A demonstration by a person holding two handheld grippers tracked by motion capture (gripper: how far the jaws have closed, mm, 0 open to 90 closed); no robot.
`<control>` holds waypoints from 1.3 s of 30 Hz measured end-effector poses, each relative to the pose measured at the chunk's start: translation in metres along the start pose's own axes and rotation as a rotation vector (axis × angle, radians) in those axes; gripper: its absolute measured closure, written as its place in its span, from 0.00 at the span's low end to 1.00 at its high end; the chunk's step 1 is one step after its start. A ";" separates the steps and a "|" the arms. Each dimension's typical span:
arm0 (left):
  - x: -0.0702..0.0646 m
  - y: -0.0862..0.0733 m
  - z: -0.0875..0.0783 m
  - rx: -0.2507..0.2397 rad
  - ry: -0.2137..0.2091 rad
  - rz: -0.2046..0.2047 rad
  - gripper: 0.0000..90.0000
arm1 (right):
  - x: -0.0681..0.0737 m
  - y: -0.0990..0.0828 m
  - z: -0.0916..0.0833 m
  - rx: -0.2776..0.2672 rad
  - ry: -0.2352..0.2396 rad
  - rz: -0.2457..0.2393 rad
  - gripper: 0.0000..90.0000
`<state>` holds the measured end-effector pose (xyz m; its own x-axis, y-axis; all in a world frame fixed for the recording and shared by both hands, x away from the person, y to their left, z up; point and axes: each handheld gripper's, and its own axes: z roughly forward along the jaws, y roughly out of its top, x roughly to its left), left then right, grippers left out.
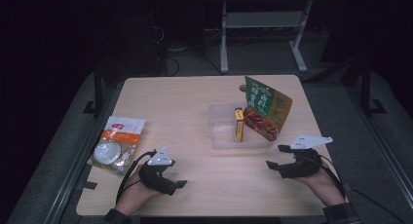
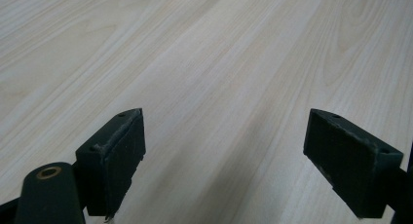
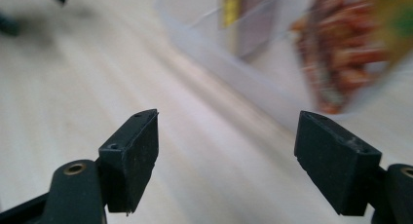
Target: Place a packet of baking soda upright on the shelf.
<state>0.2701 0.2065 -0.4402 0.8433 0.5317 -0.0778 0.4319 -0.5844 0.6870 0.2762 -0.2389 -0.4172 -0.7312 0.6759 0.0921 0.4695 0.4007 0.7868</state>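
- Packing of the clear tub [image 1: 217, 136] judged partly done: green sauce pouch [image 1: 265, 108] propped in it, leaning over the right rim; slim yellow box [image 1: 239, 125] standing on end inside, just beside the pouch.
- Left to do, by the look of it: white-and-orange packet [image 1: 115, 143] lying at the left edge of the surface [image 1: 195, 102], well apart from the tub.
- Right gripper [image 1: 275, 157] wide open, nothing between the jaws, near the tub's front right corner.
- Left gripper [image 1: 176, 177] wide open too, empty, over bare wood between packet and tub.
- Hard to read: right gripper view blurred, tub wall [image 3: 234, 70] and pouch [image 3: 341, 53] smeared; print on all packs too small; room beyond the surface dark.
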 end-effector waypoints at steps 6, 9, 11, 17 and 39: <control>0.005 -0.002 -0.001 0.007 0.009 -0.013 0.16 | 0.024 -0.005 0.021 0.044 0.109 -0.030 0.26; 0.007 -0.003 -0.002 0.003 0.022 -0.022 0.16 | 0.032 -0.005 0.033 0.069 0.154 -0.047 0.25; 0.009 -0.003 -0.003 0.006 0.033 -0.023 0.16 | 0.038 -0.006 0.040 0.091 0.178 -0.062 0.25; 0.016 -0.003 -0.011 0.000 0.070 -0.040 0.17 | 0.043 -0.008 0.049 0.131 0.192 -0.093 0.24; 0.104 -0.036 -0.100 -0.099 0.374 -0.275 0.45 | 0.042 -0.009 0.055 0.157 0.180 -0.095 0.25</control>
<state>0.3102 0.3443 -0.4007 0.5211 0.8534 -0.0130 0.5751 -0.3398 0.7442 0.2684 -0.1805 -0.4542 -0.8454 0.5153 0.1407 0.4554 0.5576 0.6941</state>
